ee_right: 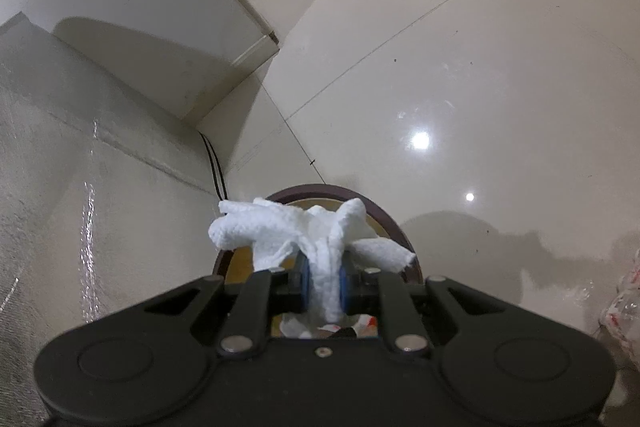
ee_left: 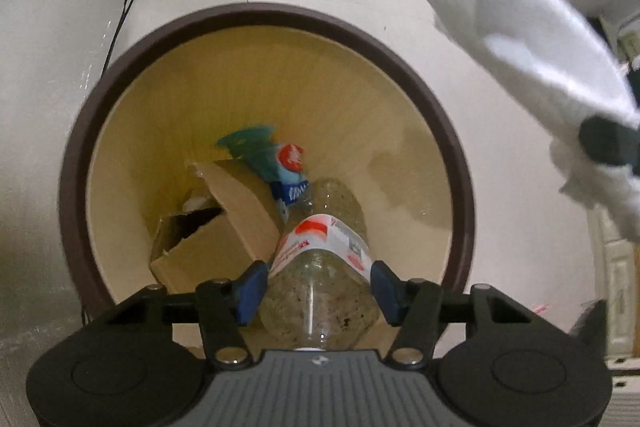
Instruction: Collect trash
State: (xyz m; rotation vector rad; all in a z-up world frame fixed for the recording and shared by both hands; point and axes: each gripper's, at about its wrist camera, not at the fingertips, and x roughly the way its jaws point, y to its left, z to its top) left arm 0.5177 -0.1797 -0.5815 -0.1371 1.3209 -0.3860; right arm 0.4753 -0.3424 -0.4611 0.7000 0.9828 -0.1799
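Left gripper (ee_left: 318,291) fingers clamped on my clear plastic bottle (ee_left: 320,267) over brown-rimmed trash bin (ee_left: 280,15), cardboard box (ee_left: 208,227) inside, my right gripper (ee_right: 324,285) pinching white paper towel (ee_right: 304,231) above bin

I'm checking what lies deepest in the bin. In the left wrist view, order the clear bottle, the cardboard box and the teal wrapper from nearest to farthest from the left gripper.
1. Clear bottle: between the left gripper's fingers, over the bin.
2. Cardboard box: just beyond, left of the bottle.
3. Teal wrapper: deepest, past the box's upper edge.
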